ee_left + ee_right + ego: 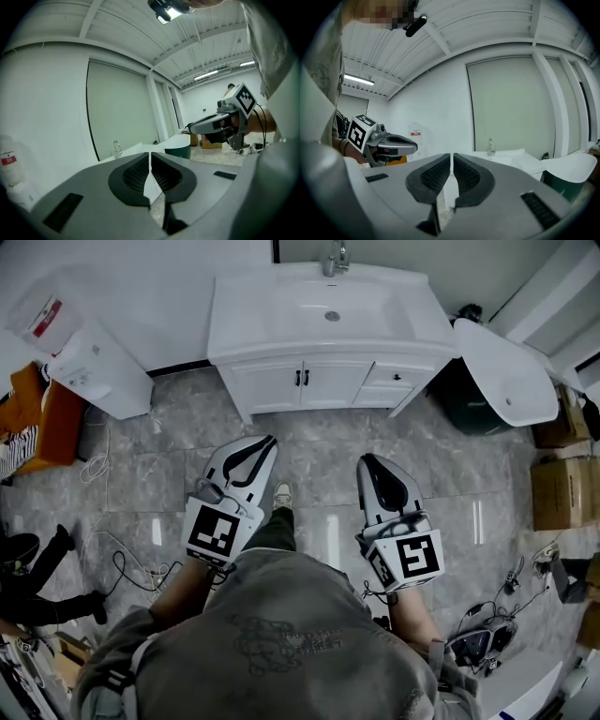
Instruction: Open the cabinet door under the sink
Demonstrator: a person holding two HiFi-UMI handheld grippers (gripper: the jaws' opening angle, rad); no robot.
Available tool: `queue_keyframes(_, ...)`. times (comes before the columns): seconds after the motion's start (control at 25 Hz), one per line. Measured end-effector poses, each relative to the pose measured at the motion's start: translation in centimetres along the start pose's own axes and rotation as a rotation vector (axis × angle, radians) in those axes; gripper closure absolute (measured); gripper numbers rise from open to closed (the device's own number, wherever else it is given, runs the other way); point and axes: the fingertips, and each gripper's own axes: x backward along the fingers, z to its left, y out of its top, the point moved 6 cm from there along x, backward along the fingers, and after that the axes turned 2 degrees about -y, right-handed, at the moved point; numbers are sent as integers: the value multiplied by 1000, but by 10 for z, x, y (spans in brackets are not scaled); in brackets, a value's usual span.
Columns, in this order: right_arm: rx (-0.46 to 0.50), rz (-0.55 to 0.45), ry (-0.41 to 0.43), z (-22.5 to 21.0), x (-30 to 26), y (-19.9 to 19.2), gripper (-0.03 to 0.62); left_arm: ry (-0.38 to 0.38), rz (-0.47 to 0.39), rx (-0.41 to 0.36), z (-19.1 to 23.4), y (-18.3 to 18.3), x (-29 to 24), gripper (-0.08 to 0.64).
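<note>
A white vanity cabinet (309,381) stands against the far wall under a white sink (323,310) with a chrome tap (334,259). Its two doors are closed, with dark handles (302,378) at the middle seam. My left gripper (267,442) and right gripper (366,462) hover side by side over the floor, well short of the cabinet. Both are shut with nothing between the jaws. In the left gripper view, the left gripper (150,157) points toward the sink (136,149). The right gripper (452,158) likewise faces the sink (506,153) in the right gripper view.
A white water dispenser (89,357) stands at the left and a white freestanding basin (506,371) over a dark green bin (473,404) at the right. Cardboard boxes (562,488) line the right side. Cables (131,563) trail on the grey tiled floor.
</note>
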Motion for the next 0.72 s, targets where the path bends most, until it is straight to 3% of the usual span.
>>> queue_keyframes(0.72,-18,116,-50,-61,-214,5,554,-113,57,-1,164,-39,-145,532)
